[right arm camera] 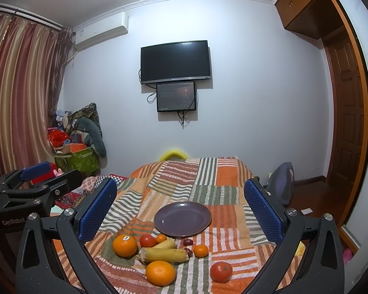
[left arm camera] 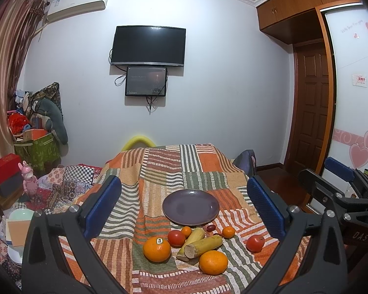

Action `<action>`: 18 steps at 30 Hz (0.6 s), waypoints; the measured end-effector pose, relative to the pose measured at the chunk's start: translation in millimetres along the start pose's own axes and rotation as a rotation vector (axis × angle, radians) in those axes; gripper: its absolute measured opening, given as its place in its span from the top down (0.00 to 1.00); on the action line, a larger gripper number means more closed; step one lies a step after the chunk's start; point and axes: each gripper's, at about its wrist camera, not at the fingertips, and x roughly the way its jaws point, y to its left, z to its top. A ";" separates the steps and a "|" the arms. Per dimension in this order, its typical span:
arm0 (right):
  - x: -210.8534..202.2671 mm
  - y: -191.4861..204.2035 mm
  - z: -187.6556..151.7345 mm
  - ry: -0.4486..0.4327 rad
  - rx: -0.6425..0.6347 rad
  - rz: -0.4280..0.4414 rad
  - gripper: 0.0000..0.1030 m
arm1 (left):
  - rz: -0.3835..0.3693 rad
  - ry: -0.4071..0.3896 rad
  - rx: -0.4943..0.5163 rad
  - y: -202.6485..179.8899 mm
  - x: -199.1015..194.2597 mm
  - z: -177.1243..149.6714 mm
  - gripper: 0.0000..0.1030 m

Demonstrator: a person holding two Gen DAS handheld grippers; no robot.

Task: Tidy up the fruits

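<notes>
Both grippers hover over loose fruit and a bare plate.

The left gripper (left arm camera: 184,210) and right gripper (right arm camera: 180,210) hang above the near edge of the patchwork cloth (left arm camera: 159,166), jaws spread wide and holding nothing, framing the work before any pick. The purple plate (left arm camera: 190,207) sits empty just behind the fruit, likely the place meant for it. In front lie two big oranges (left arm camera: 157,249), two small oranges (left arm camera: 228,232), two corn cobs (left arm camera: 203,245) touching, and tomatoes (left arm camera: 176,238), one tomato (left arm camera: 255,243) apart to the right.
</notes>
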 end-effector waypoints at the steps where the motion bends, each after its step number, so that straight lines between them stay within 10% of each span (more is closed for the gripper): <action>1: -0.1 0.3 0.0 0.000 0.001 0.001 0.00 | 0.001 0.000 0.000 0.1 0.0 -0.1 0.00; 18: 10.9 -10.4 -6.9 0.052 -0.011 0.029 0.00 | -0.051 0.086 0.020 -8.1 26.0 -12.6 0.03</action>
